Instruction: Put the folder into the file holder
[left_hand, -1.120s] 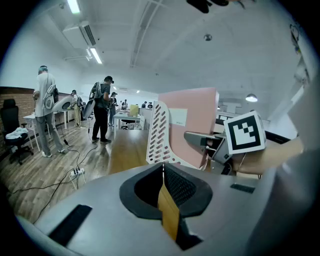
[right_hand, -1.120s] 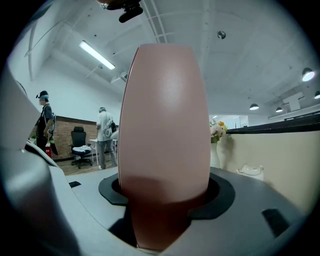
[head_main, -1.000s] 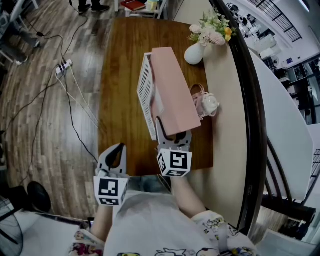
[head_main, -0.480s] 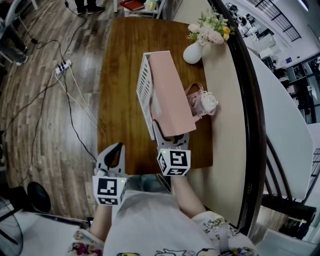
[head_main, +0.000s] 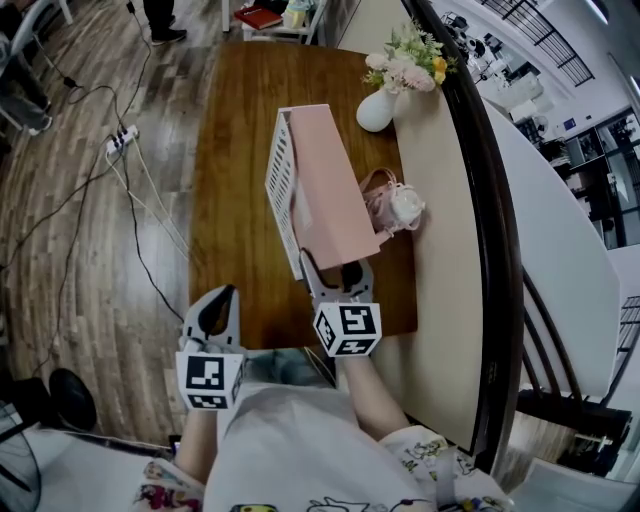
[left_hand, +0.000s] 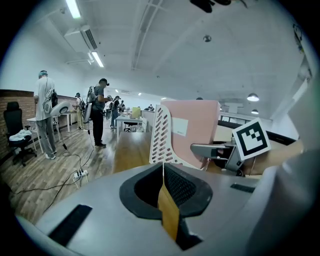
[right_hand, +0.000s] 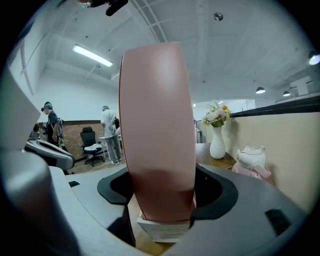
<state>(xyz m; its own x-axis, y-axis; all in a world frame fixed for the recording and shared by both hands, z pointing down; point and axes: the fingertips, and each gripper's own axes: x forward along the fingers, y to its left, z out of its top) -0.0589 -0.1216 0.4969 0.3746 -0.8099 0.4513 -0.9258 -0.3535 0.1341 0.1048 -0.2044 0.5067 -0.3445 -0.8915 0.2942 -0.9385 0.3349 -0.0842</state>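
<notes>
Right gripper (head_main: 335, 278), jaws just opening and spread round the folder (head_main: 330, 195) in the holder (head_main: 281, 172), may snag and tip it on withdrawal; left gripper (head_main: 222, 300) pressed together.

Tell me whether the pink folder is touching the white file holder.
Touching. The right gripper view shows the folder standing with its lower end seated inside the file holder, with no gap between them.
</notes>
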